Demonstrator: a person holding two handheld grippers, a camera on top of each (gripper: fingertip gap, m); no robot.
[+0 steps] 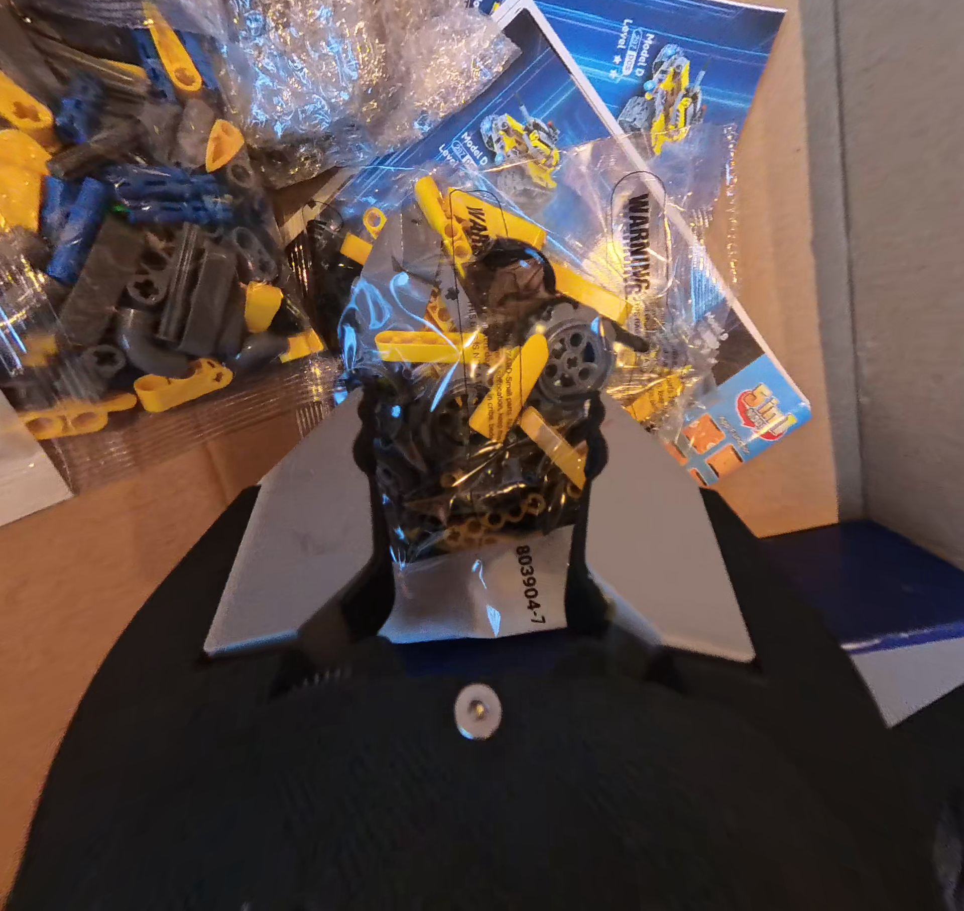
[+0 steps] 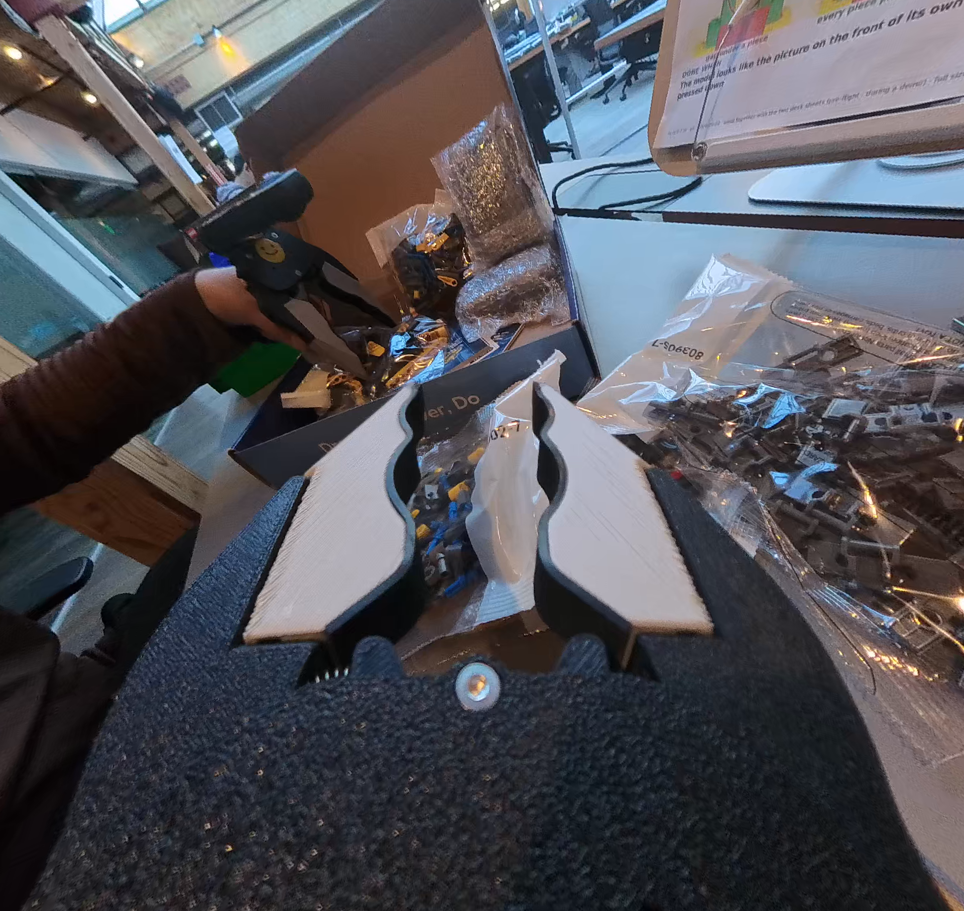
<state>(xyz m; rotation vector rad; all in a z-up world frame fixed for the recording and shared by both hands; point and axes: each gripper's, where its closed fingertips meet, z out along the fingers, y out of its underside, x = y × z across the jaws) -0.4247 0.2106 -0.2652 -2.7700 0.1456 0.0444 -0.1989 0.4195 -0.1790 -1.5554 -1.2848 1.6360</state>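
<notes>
My left gripper [image 1: 480, 416] is shut on a clear bag [image 1: 501, 364] of yellow and black parts with a grey wheel. The bag fills the gap between the fingers, its white labelled end toward the palm. It hangs over other bags inside a box. My right gripper [image 2: 477, 400] is shut on a clear bag [image 2: 495, 510] of small blue, yellow and grey parts. That bag's white sealed edge sticks up past the fingertips. The left gripper also shows in the right wrist view [image 2: 378, 348], held by a hand and pointing down into the box.
A bag of blue, grey and yellow parts [image 1: 130, 260], crinkled clear bags [image 1: 339, 51] and blue booklets [image 1: 678, 51] lie against a cardboard wall [image 1: 772, 260]. A dark blue box [image 2: 521, 380] stands ahead. A large bag of dark grey parts [image 2: 782, 468] lies at right below a monitor [image 2: 808, 51]. My right fingertips sit around 30 centimetres from my left ones. My right tips are roughly 30 centimetres from the monitor [image 2: 808, 51].
</notes>
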